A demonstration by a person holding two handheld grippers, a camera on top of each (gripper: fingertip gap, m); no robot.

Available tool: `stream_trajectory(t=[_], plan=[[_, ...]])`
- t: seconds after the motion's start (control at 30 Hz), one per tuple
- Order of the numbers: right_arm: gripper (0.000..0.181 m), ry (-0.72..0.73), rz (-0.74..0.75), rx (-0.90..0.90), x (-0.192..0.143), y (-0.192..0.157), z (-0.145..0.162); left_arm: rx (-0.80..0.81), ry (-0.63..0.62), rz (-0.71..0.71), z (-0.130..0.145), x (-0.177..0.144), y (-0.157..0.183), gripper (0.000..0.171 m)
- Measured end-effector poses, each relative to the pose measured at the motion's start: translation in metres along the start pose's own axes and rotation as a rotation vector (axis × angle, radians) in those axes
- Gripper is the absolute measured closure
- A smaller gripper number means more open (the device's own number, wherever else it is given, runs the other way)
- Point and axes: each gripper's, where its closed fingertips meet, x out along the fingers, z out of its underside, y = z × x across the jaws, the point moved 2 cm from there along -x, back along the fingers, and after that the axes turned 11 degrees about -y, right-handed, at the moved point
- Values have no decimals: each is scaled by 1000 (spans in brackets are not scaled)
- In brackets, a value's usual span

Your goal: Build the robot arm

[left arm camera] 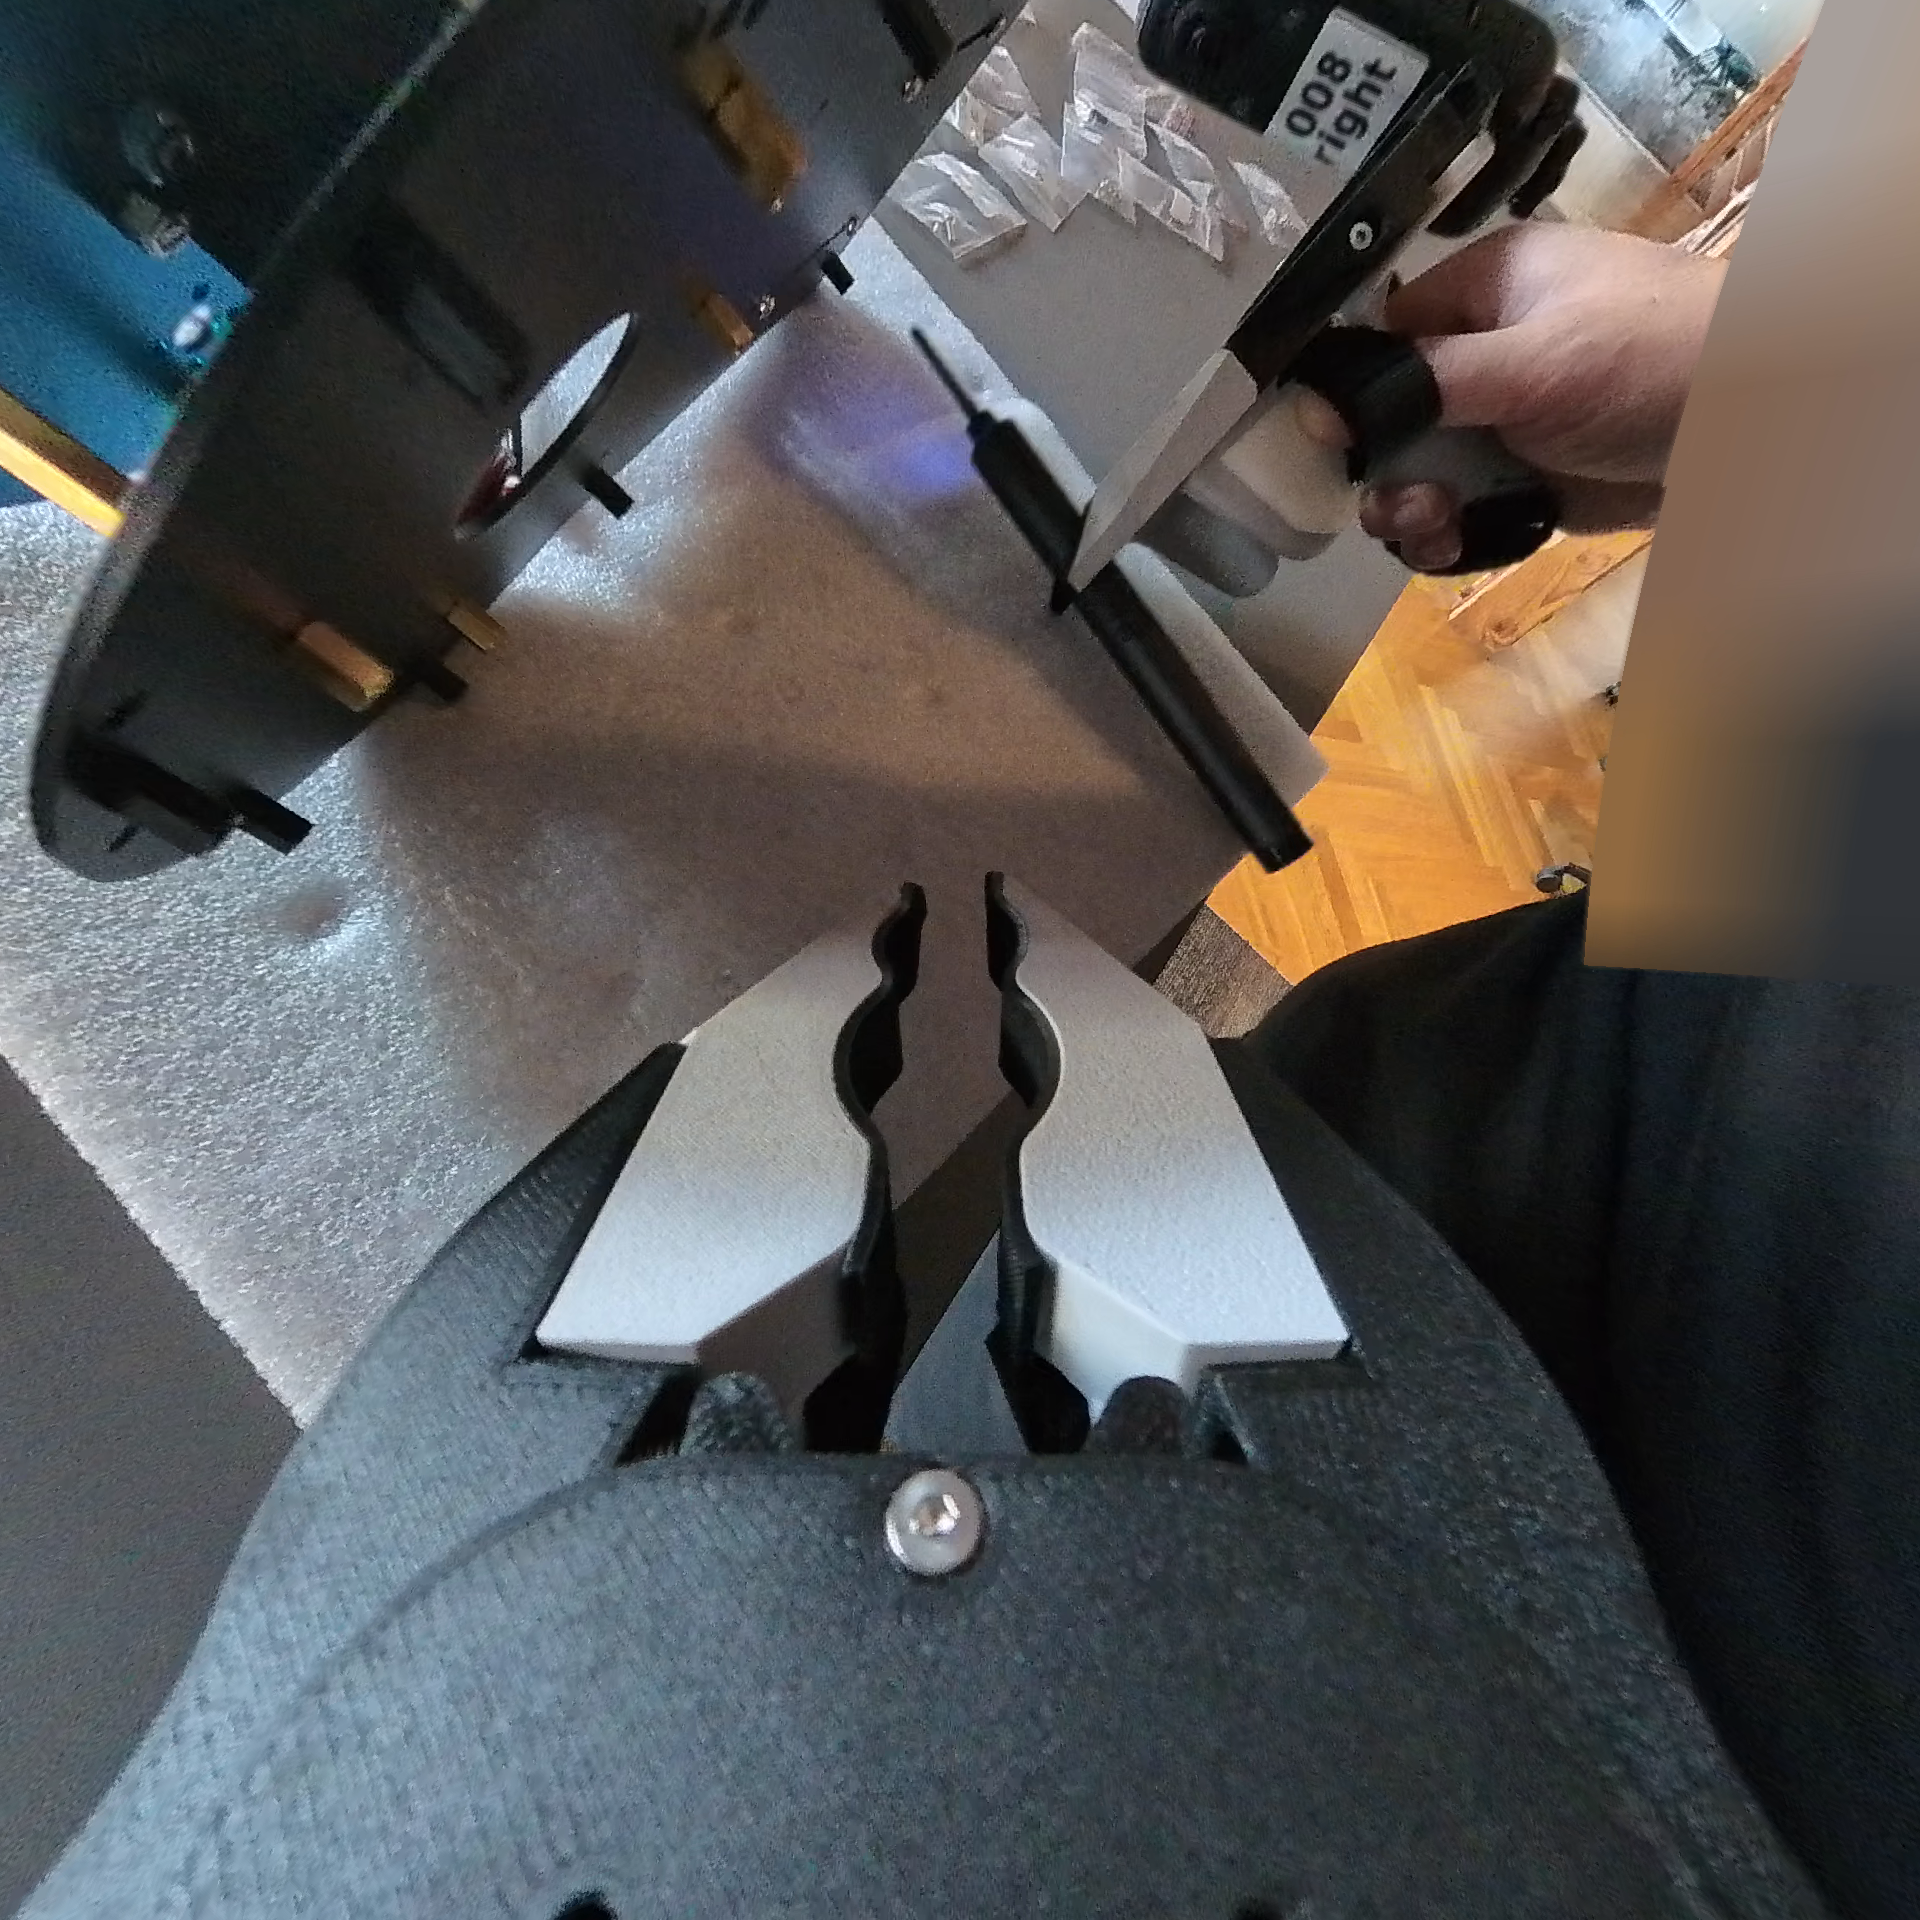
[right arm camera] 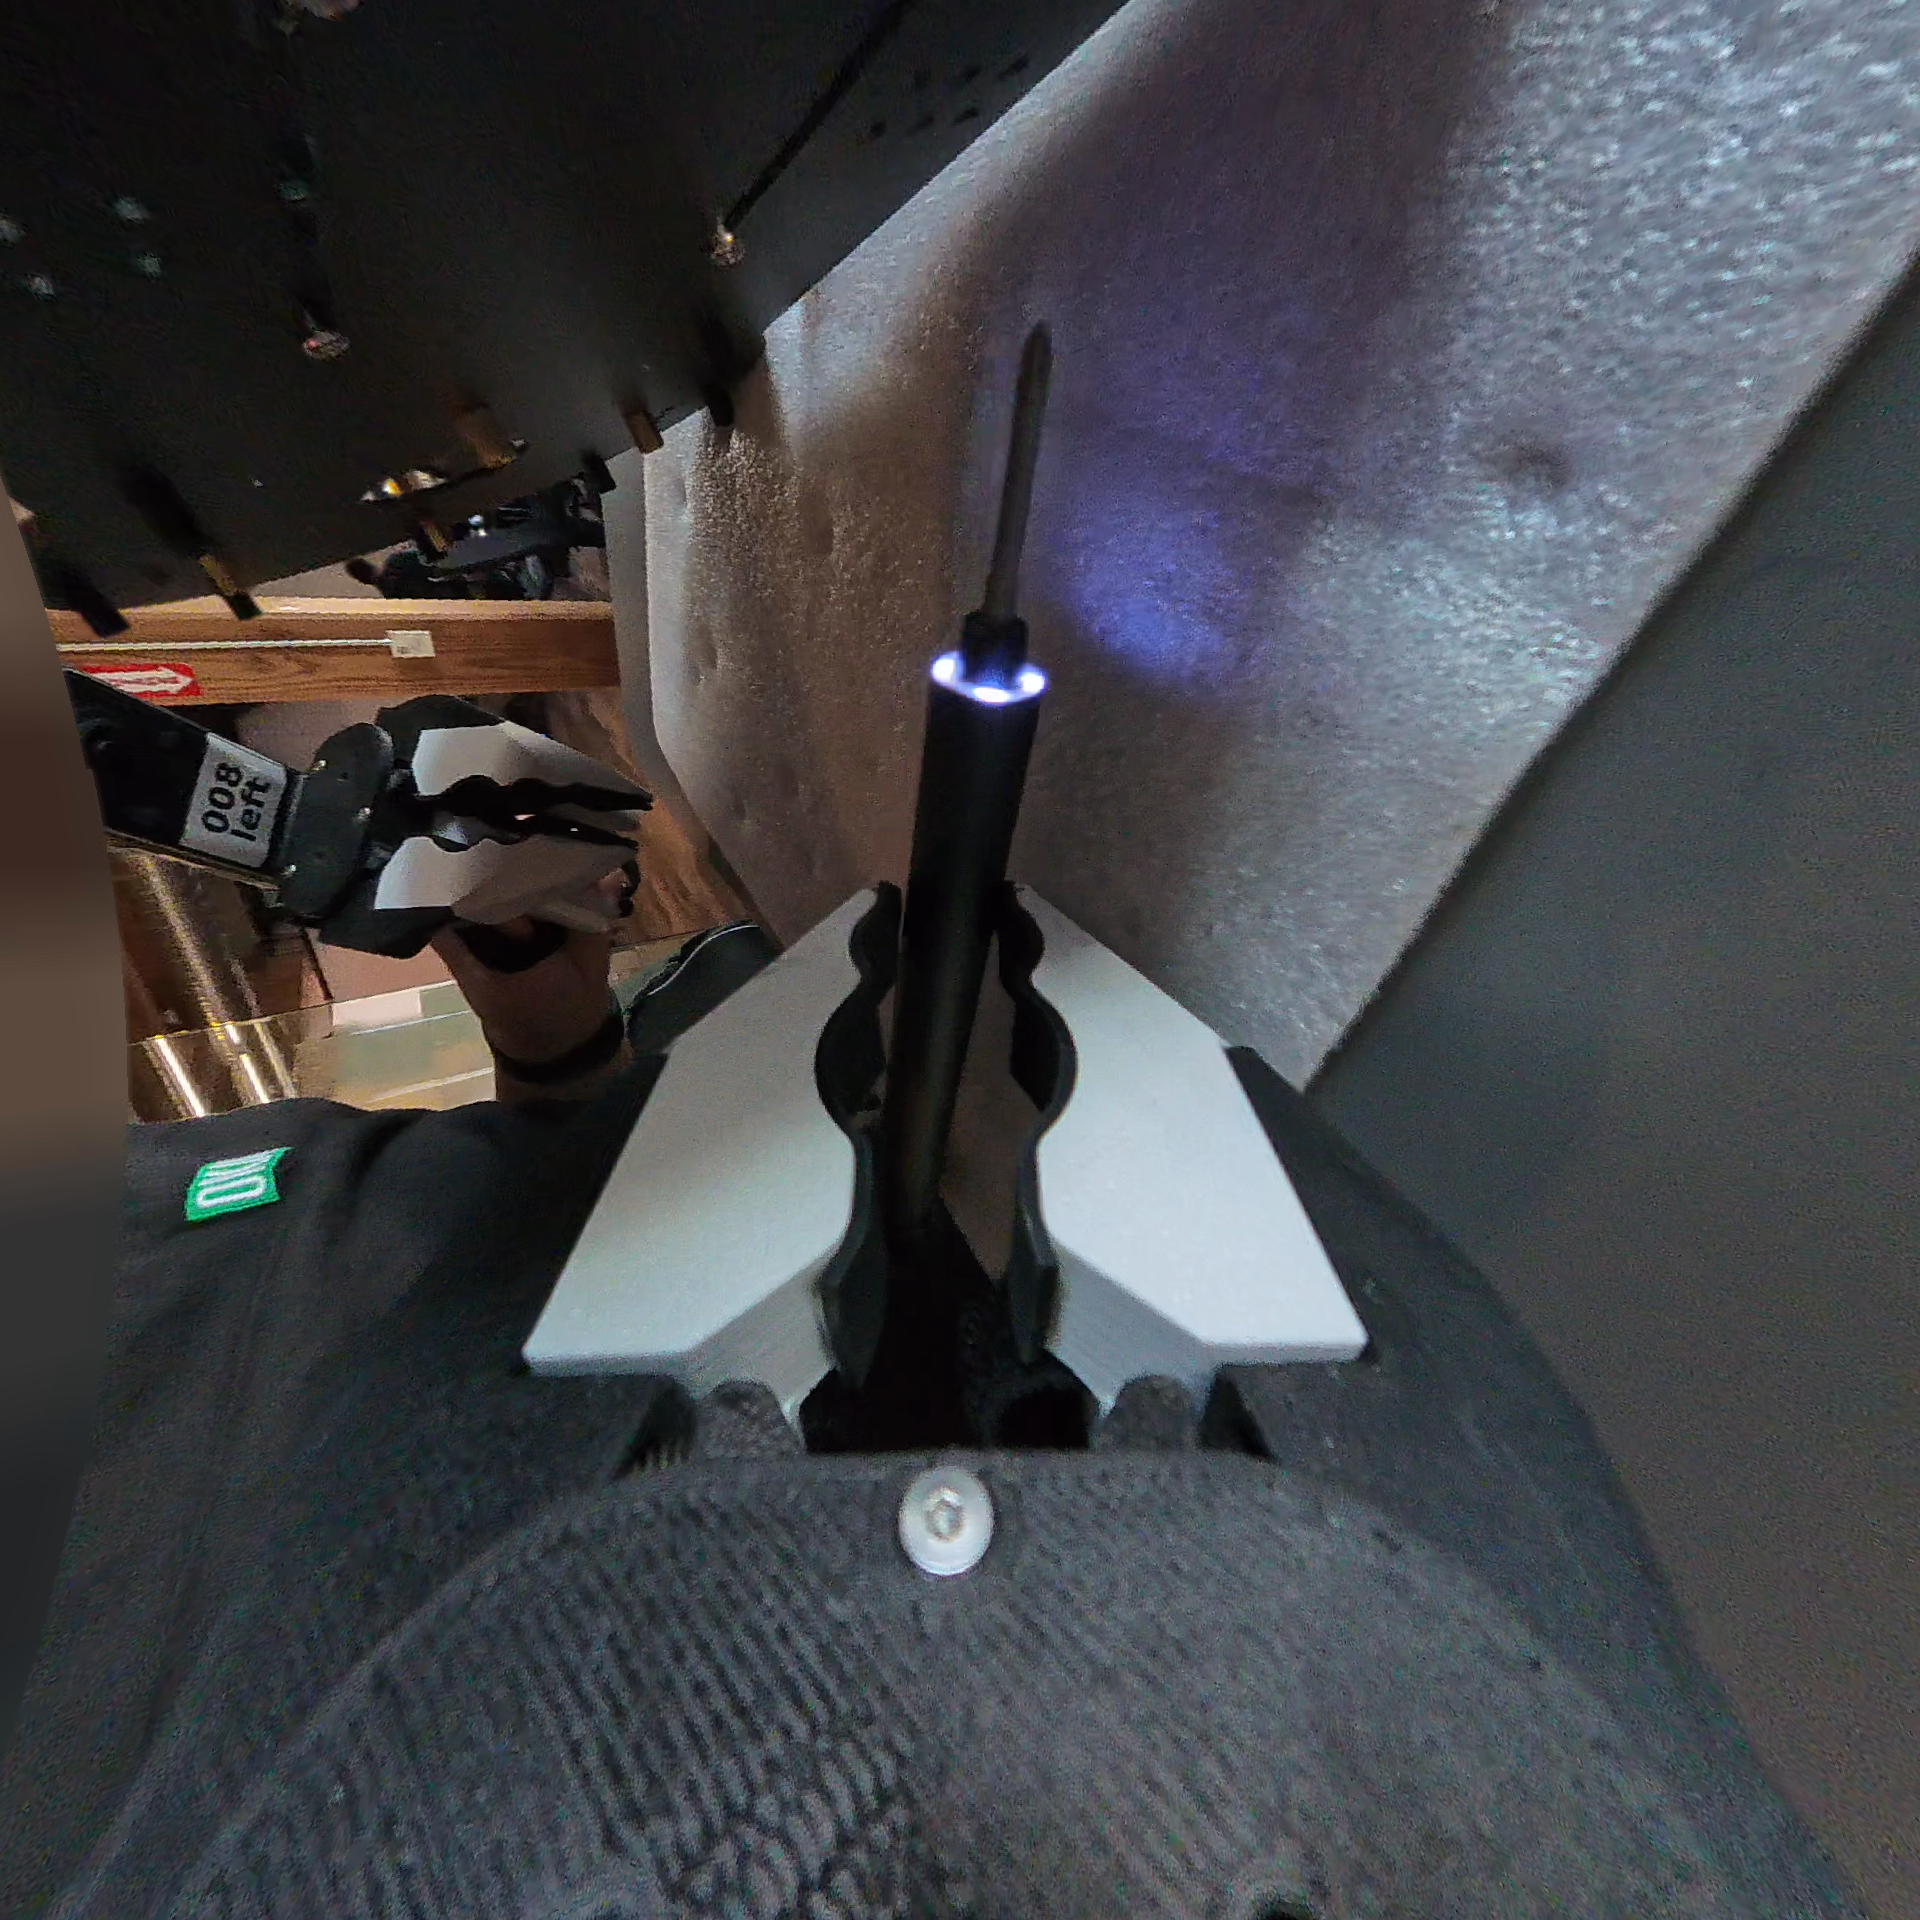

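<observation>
My right gripper [right arm camera: 945, 904] is shut on a slim black electric screwdriver [right arm camera: 961, 831]. A ring light glows at the screwdriver's nose, and its bit points out over the white foam mat [right arm camera: 1351, 416]. In the left wrist view a hand holds that gripper [left arm camera: 1091, 582] at the upper right, with the screwdriver [left arm camera: 1174, 665] slanting through it. My left gripper [left arm camera: 954, 894] hovers over the mat with its jaws nearly together and nothing between them. It also shows in the right wrist view [right arm camera: 636, 823]. A round black plate with brass standoffs [left arm camera: 364, 416] stands tilted at the upper left, apart from both grippers.
A blue circuit board [left arm camera: 83, 260] sits behind the black plate, which also fills the right wrist view's upper left [right arm camera: 416, 208]. Several small clear bags [left arm camera: 1091, 156] lie at the back of the mat [left arm camera: 623, 831]. The wooden floor [left arm camera: 1455, 779] and the person's dark clothing [left arm camera: 1558, 1247] are at the right. The left gripper's tips are roughly 12 cm from the right gripper's.
</observation>
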Motion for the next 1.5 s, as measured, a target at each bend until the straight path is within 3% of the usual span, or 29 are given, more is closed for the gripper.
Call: stream_trajectory(t=[0.13, 0.3, 0.4, 0.5, 0.57, 0.6, 0.67, 0.73, 0.77, 0.83, 0.93, 1.03, 1.1, 1.2, 1.23, 1.27, 1.3, 1.37, 1.47, 1.5], plan=[[155, 16, 21, -5, -10, -1, 0, -1, 20, 6, -4, -6, 6, 161], [163, 133, -29, -119, -33, -20, -9, 27, 59, -22, -10, -20, 13, 160], [164, 324, -34, -324, -55, -34, -17, 15, 65, -36, -3, -20, 10, 155], [165, 621, -41, -577, -87, -54, -14, -4, 95, 7, -2, -20, 14, 155], [146, 754, -44, -684, -101, -63, -5, 11, 115, 21, -4, -21, 18, 156], [127, 793, -80, -720, -103, -69, 0, 24, 127, 29, -5, -22, 20, 157], [98, 793, -152, -752, -101, -76, 8, 59, 163, 40, -10, -25, 28, 157], [90, 777, -233, -783, -102, -84, 14, 103, 214, 40, -20, -31, 39, 154], [93, 781, -257, -802, -105, -88, 16, 139, 256, 22, -27, -36, 45, 152], [127, 803, -263, -884, -118, -95, 20, 240, 341, -71, -41, -47, 57, 151], [172, 858, -92, -1083, -143, -99, 25, 360, 504, -267, -63, -63, 69, 142], [175, 943, -78, -1192, -180, -108, 29, 440, 707, -387, -82, -72, 88, 144], [163, 982, -190, -1214, -203, -112, 34, 424, 701, -373, -92, -59, 99, 136], [154, 822, -455, -1201, -217, -116, 47, 348, 668, -325, -108, -34, 115, 116], [157, 767, -475, -1175, -217, -112, 46, 338, 674, -311, -113, -27, 123, 117], [173, 725, -445, -1167, -214, -105, 44, 336, 682, -311, -117, -22, 129, 118], [181, 713, -381, -1169, -213, -97, 42, 340, 684, -322, -120, -18, 135, 124], [181, 723, -283, -1172, -213, -85, 39, 347, 669, -352, -122, -11, 144, 144], [181, 687, -276, -1229, -212, -79, 49, 291, 657, -378, -115, -7, 151, 171], [181, 695, -300, -1243, -213, -80, 51, 267, 660, -356, -112, -9, 154, 171]])
